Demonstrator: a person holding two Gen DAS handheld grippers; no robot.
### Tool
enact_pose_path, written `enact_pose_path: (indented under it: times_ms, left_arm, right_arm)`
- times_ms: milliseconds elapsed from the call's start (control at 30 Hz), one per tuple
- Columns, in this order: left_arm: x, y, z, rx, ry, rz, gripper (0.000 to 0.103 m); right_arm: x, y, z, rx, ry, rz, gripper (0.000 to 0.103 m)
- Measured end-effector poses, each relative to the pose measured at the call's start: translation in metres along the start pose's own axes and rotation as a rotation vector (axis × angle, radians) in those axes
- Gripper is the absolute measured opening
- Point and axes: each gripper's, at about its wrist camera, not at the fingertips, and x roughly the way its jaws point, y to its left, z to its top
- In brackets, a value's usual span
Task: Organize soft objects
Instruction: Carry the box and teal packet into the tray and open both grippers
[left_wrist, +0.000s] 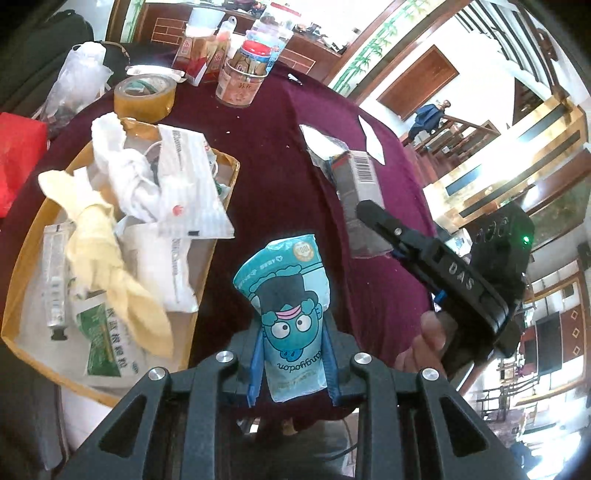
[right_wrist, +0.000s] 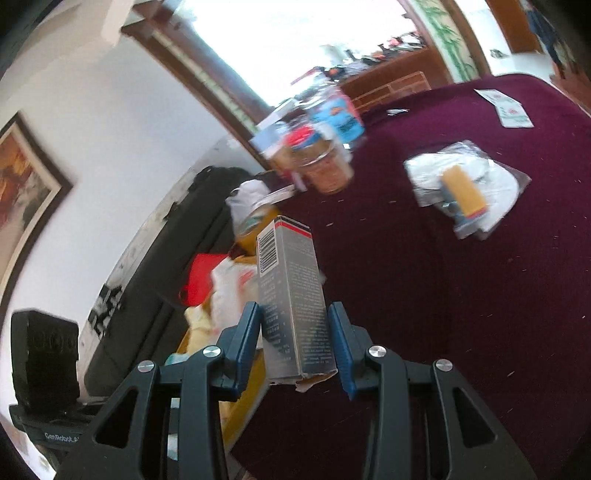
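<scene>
Two claws were both loaded at this moment. In the left wrist view, the left claw (left_wrist: 293, 363) at bottom centre pinched a soft blue cartoon-printed pouch (left_wrist: 286, 295) by its lower half, the upper part fanning free above the maroon desk (left_wrist: 266, 177). Such a squashy pack could, I judged, slide out of so low a pinch if swung quickly. The cardboard tray (left_wrist: 221, 218) filled the left of the frame, already heaped with a yellow cloth (left_wrist: 99, 254), a white cloth (left_wrist: 125, 173) and paper packets, so a drop there might land on the pile and spill over the near rim. The right claw (left_wrist: 380, 218) crowded in from the right with a grey carton (left_wrist: 360, 184), leaving only a narrow lane of bare desk between it and the tray. In the right wrist view, the right claw (right_wrist: 295, 339) at lower centre clamped that carton (right_wrist: 291, 295) near its torn bottom flap, which might give way. The tray lay just to its left, half hidden; the desk stretched open to the right, apart from a clear bag (right_wrist: 465, 184) in the upper right, while jars (right_wrist: 321, 162) stood blurred near the desk's far edge.
</scene>
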Motion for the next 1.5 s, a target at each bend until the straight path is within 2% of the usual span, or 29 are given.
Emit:
enact_pose_path:
  times_ms: [200, 433, 767, 900, 967, 1033, 1133, 1233, 1367, 1400, 1467, 1500]
  left_arm:
    - [-0.026, 0.014, -0.013, 0.0, -0.013, -0.036, 0.027]
    - [-0.058, 0.035, -0.014, -0.029, -0.087, -0.055, 0.027]
    - [-0.088, 0.099, -0.017, -0.156, -0.173, 0.016, 0.028]
    - [-0.08, 0.119, -0.014, -0.188, -0.16, 0.034, 0.028]
    - [-0.07, 0.126, -0.014, -0.185, -0.14, 0.039, 0.028]
    - [-0.058, 0.132, -0.014, -0.18, -0.118, 0.052, 0.028]
    - [-0.038, 0.143, -0.015, -0.195, -0.068, 0.054, 0.028]
    - [-0.028, 0.142, -0.016, -0.183, -0.06, 0.069, 0.03]
    - [-0.018, 0.142, -0.016, -0.171, -0.058, 0.113, 0.041]
    - [-0.016, 0.141, -0.017, -0.16, -0.052, 0.126, 0.043]
    - [-0.014, 0.139, -0.018, -0.13, -0.042, 0.137, 0.054]
    - [-0.013, 0.137, -0.02, -0.113, -0.044, 0.145, 0.055]
  right_arm:
    - [0.01, 0.034, -0.015, -0.029, 0.027, 0.02, 0.037]
    - [0.015, 0.049, -0.02, -0.052, 0.032, 0.047, 0.038]
    - [0.054, 0.085, -0.032, -0.146, 0.107, 0.097, 0.038]
    - [0.076, 0.101, -0.044, -0.172, 0.154, 0.111, 0.038]
    - [0.086, 0.11, -0.052, -0.216, 0.159, 0.073, 0.038]
    - [0.097, 0.114, -0.054, -0.233, 0.176, 0.047, 0.038]
    - [0.108, 0.116, -0.052, -0.223, 0.196, 0.053, 0.038]
    - [0.118, 0.122, -0.05, -0.226, 0.2, 0.036, 0.04]
    - [0.13, 0.123, -0.053, -0.21, 0.219, -0.009, 0.04]
    - [0.131, 0.123, -0.054, -0.207, 0.225, -0.002, 0.042]
    - [0.129, 0.122, -0.054, -0.193, 0.225, 0.015, 0.049]
    - [0.127, 0.123, -0.054, -0.188, 0.221, 0.019, 0.052]
